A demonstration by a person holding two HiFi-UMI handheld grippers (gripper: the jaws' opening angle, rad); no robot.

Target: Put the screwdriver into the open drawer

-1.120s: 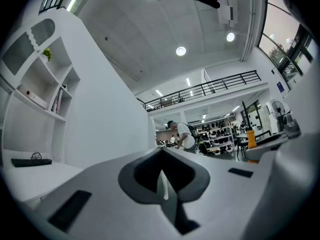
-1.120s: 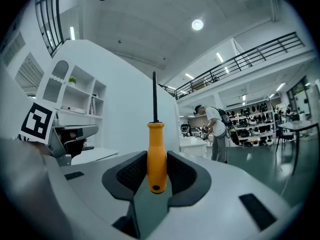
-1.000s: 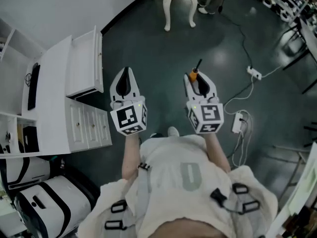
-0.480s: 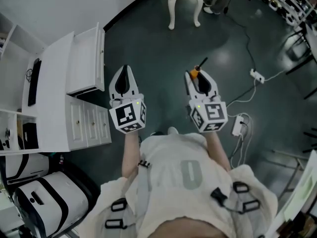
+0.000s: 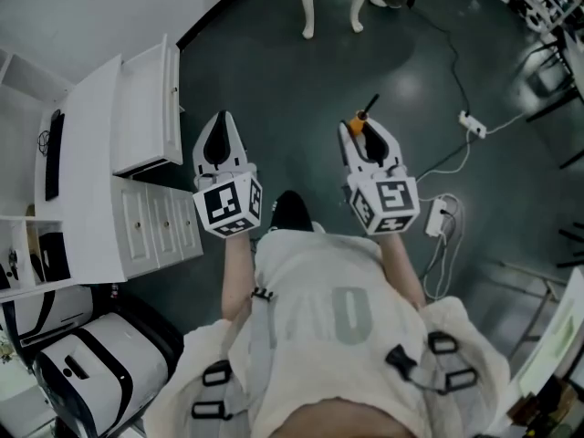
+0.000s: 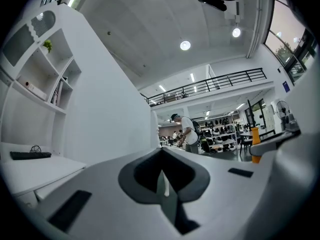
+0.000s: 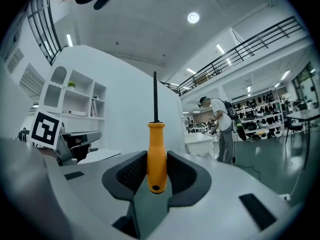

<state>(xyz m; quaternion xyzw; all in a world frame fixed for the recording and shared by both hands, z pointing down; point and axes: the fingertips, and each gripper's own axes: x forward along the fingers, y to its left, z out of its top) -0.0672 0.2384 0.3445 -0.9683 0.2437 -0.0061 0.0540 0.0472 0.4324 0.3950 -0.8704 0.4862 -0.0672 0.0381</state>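
Upright, clamped in the right gripper's [image 7: 156, 165] fingers [image 7: 129, 173], an orange-handled, dark-shafted screwdriver [image 7: 156, 140]; left gripper [image 6: 162, 180] seemingly closed.

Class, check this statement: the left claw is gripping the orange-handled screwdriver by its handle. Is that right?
No. The claw is wrong: it is the right claw that is gripping the orange-handled screwdriver by its handle, as the right gripper view shows. The left gripper view shows the left claw shut with nothing in it.
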